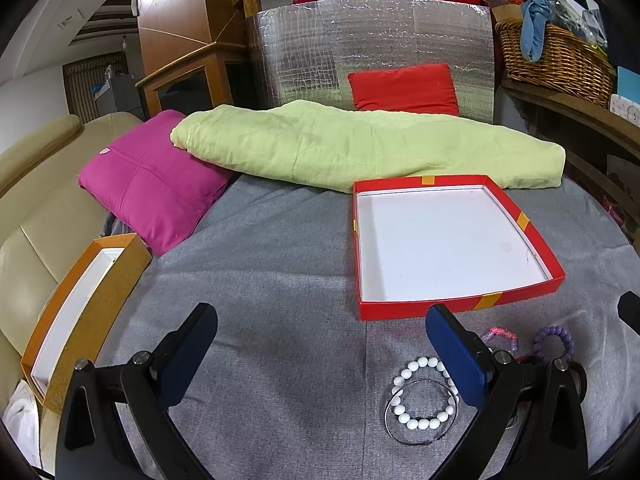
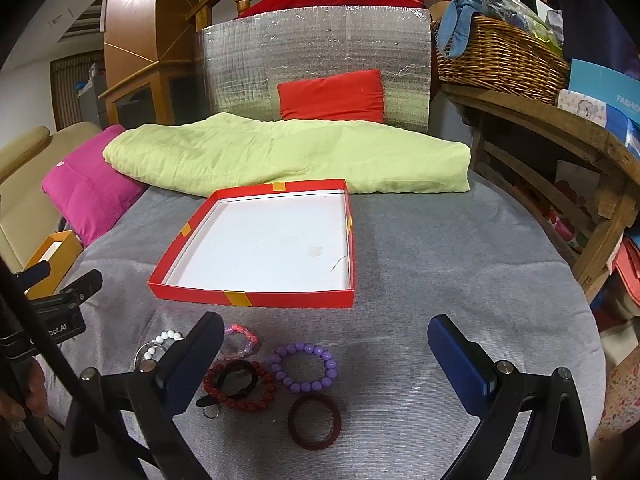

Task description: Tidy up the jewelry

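While both claws are hovering wide apart and holding nothing above the grey cloth (image 2: 440, 264), the red tray (image 2: 256, 300) is lying flat and upright toward the cloth's far edge, its white floor facing up and its near wall running left to right. The left gripper (image 1: 320, 356) is hanging over bare cloth, just left of the white bead bracelet (image 1: 420, 420) and a thin wire bangle (image 1: 394, 432). The right gripper (image 2: 324, 360) is framing the purple bead bracelet (image 2: 304, 388), dark red bead bracelet (image 2: 240, 402) and maroon ring bangle (image 2: 314, 424), all lying flat near the cloth's near edge, in front of the tray.
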`<state>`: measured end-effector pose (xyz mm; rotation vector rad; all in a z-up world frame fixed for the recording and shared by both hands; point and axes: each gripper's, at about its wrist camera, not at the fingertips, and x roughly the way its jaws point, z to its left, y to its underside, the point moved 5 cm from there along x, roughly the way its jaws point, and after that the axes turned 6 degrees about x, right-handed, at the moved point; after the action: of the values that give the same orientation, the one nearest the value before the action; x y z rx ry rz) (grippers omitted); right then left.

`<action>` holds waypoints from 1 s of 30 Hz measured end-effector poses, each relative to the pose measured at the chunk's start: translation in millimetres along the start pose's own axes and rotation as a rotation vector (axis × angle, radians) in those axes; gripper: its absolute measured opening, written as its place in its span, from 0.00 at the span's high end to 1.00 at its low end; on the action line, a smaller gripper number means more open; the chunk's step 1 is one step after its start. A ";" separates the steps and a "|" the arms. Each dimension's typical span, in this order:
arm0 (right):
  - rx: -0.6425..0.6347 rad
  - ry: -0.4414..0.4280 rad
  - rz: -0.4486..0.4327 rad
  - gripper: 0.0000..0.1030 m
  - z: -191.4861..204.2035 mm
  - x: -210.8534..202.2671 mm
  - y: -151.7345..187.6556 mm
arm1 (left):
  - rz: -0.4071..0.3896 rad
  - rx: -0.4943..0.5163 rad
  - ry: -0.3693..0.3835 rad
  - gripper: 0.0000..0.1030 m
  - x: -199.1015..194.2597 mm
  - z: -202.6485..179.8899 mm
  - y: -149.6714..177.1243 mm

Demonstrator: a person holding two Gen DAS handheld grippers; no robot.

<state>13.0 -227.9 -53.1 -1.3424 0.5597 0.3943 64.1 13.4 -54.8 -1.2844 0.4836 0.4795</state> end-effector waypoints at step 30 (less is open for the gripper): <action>-0.014 -0.006 0.017 0.00 12.4 6.3 3.7 | 0.004 -0.009 -0.003 0.00 0.7 10.8 2.2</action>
<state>17.8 -215.3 -58.2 -1.3501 0.5643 0.4169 64.1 24.5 -54.6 -1.2912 0.4822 0.4868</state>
